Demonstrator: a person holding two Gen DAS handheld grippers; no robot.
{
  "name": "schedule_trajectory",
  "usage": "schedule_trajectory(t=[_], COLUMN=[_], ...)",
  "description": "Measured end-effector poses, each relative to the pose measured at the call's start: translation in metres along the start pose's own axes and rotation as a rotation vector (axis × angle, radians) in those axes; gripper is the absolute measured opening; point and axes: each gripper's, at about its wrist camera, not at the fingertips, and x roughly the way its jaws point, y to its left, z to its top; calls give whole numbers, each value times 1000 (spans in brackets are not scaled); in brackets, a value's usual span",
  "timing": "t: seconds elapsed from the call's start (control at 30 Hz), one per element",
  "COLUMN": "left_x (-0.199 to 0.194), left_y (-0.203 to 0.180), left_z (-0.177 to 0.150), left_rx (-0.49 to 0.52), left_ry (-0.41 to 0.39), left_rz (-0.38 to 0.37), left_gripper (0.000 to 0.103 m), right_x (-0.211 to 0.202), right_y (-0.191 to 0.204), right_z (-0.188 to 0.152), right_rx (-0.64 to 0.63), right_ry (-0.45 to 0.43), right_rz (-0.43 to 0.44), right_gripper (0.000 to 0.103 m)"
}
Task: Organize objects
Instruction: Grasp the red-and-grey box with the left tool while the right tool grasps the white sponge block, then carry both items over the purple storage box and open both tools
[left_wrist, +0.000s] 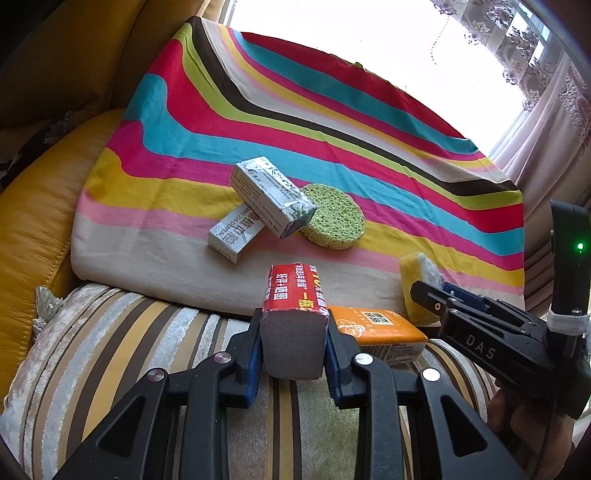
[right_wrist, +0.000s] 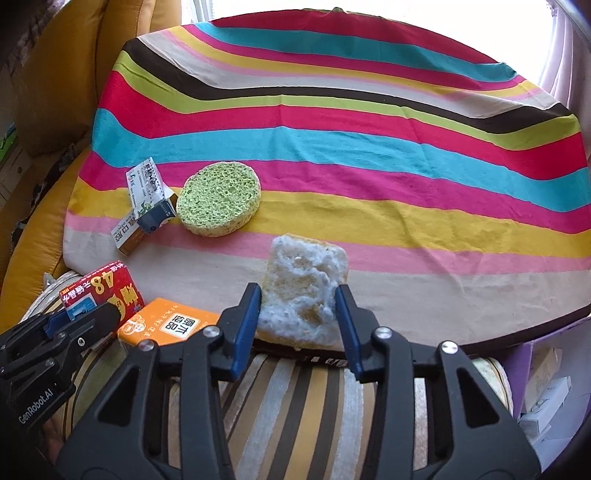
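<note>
Left tongs (left_wrist: 293, 343) pinch the red "48" box (left_wrist: 295, 291); right tongs (right_wrist: 300, 321), marked "DAS", pinch the yellow sponge (right_wrist: 304, 280).

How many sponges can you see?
2. The round green sponge lies on the striped cloth beside the small boxes. The yellow sponge sits between the right tool's fingers. Others may be hidden.

The left gripper (left_wrist: 293, 345) clamped a red-wrapped grey block (left_wrist: 293, 321) beside an orange packet (left_wrist: 380, 332) on the striped cushion (left_wrist: 110, 332)
</note>
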Motion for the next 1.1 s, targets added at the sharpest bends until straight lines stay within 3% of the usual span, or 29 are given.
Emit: schedule_trajectory(t=[0.27,0.57,0.77,1.1], left_x=[-19,-30,-26,-11], left_y=[-11,-41,-88,-188], left_z=[2,3,-2,-20], left_rx=[27,90,193,388], left_ry=[-70,-97,-83,-8], left_rz=[10,-27,-89,-260], left_gripper=[30,30,30,30], right_x=[-24,-59,-79,-105], right_y=[-20,-58,-93,-170], right_z=[-8,-24,-41,-78], right_rx=[55,136,189,304], right_ry=[-61,-110,-122,-126], right_rz=[76,56,14,-93], right_gripper=[44,44,44,44])
